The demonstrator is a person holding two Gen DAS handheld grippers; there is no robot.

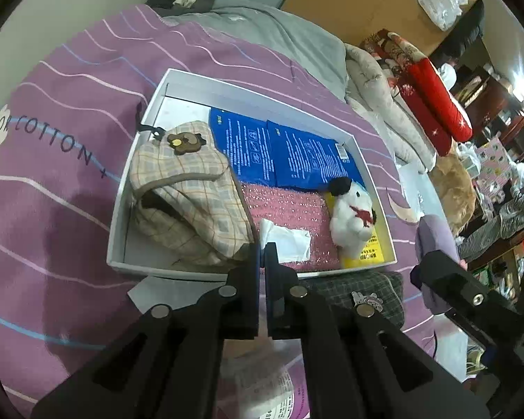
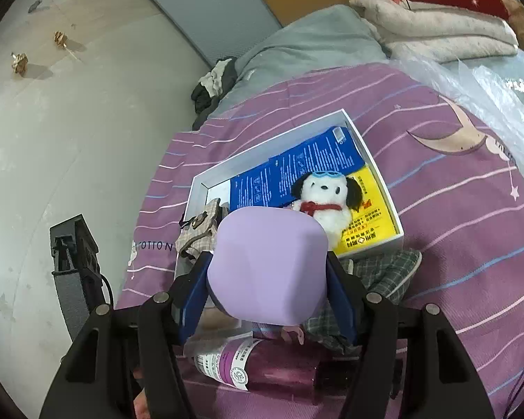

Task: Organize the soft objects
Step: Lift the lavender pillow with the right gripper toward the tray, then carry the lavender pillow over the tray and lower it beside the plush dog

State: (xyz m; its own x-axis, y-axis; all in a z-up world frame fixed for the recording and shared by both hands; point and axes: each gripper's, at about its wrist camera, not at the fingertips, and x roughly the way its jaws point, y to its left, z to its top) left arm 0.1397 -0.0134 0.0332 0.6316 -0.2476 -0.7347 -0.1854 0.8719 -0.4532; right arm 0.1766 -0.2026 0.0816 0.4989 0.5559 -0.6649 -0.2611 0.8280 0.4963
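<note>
I've got the lilac soft pouch (image 2: 267, 265) clamped in the right tool (image 2: 269, 279), above the white box's (image 1: 206, 82) near edge on the bed (image 1: 70, 111). Left tool (image 1: 263, 255) shut, empty. Next: lower it into the free near-left space. Only the left view shows the plaid bag (image 1: 188, 188) filling the box's left side.

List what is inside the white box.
Inside the white box: a plaid slipper, blue packets, a pink pad, a tissue, and a toy dog on a yellow packet. Beneath them is hidden.
</note>
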